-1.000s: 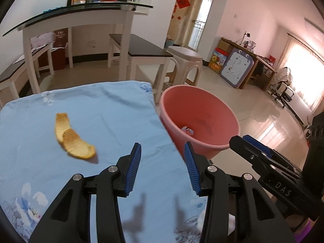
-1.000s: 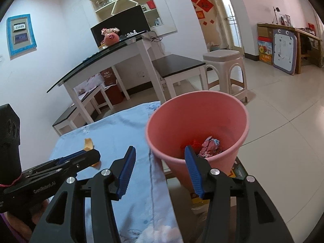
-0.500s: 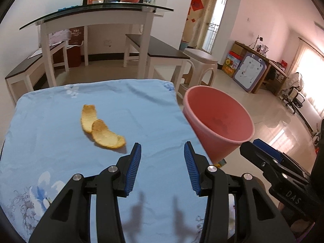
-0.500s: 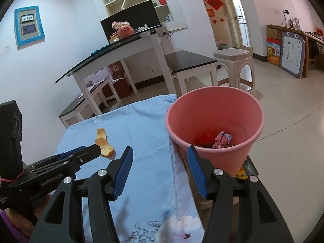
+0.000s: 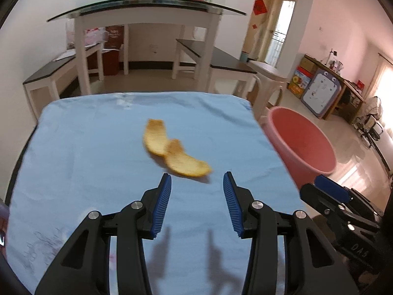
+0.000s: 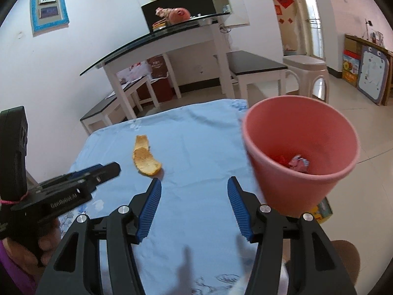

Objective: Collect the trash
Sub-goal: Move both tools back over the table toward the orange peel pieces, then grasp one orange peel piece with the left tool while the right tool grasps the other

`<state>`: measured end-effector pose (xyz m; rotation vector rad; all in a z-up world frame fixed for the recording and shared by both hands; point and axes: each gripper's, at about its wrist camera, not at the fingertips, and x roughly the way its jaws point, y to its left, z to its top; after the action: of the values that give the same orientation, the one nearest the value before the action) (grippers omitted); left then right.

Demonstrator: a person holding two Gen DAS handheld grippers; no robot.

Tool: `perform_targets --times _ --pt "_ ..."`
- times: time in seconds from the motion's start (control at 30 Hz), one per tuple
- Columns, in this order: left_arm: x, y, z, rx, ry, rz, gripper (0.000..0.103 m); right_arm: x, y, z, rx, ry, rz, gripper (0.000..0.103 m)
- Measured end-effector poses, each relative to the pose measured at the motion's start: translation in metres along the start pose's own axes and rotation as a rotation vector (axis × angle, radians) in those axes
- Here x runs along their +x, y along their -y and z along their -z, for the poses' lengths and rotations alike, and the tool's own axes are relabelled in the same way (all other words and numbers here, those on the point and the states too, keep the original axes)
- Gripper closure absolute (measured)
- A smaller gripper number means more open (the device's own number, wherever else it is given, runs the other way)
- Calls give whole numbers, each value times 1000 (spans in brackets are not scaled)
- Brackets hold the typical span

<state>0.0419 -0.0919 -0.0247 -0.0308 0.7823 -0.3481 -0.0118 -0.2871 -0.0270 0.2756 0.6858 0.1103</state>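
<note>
Left wrist view: left gripper [image 5: 196,182] hovered over the blue cloth [image 5: 86,152], blue-ribbed fingers [image 5: 162,204] spread apart, nothing held between them. Just beyond the fingertips, at about 12 o'clock, lay the orange peel [image 5: 174,152]: two curled pieces overlapping, flat on the cloth, somewhat blurred. At 2 o'clock stood the pink bucket [image 5: 304,152], beside the cloth's right edge and lower than the tabletop. At 4 o'clock, the black body of the right gripper [image 5: 329,194] poked into frame.

Right wrist view: right gripper [image 6: 194,184] likewise spread wide, empty, fingers [image 6: 238,206] above the cloth [image 6: 196,147]. Peel [image 6: 145,159] seen at 11 o'clock, near the left fingertip yet not touching it. Bucket [image 6: 299,186] at 2 o'clock, just beside the table's edge, with crumpled wrappers [image 6: 297,163] in red and pale tones at its bottom. At 9 o'clock, the left gripper [image 6: 105,169] pointed toward the peel, its tip close to it; impossible to tell from this angle how far apart its fingers stood.

Farther back, at 12 o'clock: a glass-topped white table [image 6: 157,41] carrying a reddish round fruit [image 6: 180,14], dark-topped benches [image 6: 253,64] at its sides, and a pale plastic stool [image 6: 309,71] at 1 o'clock.
</note>
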Motion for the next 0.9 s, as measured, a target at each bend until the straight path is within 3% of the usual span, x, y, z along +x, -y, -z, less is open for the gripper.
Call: perform_targets --times 0.3,0.4,0.53,0.73,0.9 --pt "1 -75 -11 -66 35 -88 59 55 -32 0 -12 -98 -98 48" --pt "7 -83 -15 -64 35 -87 59 73 -39 -4 -2 -120 -114 48" --pt "18 -90 -22 -50 28 -76 59 103 -43 -12 21 -180 -127 61" --pt "39 -89 -40 -26 2 -33 59 134 -46 -19 43 -235 -116 63" --pt "65 -80 -58 -6 -29 15 58 149 -51 -19 35 -266 -99 87"
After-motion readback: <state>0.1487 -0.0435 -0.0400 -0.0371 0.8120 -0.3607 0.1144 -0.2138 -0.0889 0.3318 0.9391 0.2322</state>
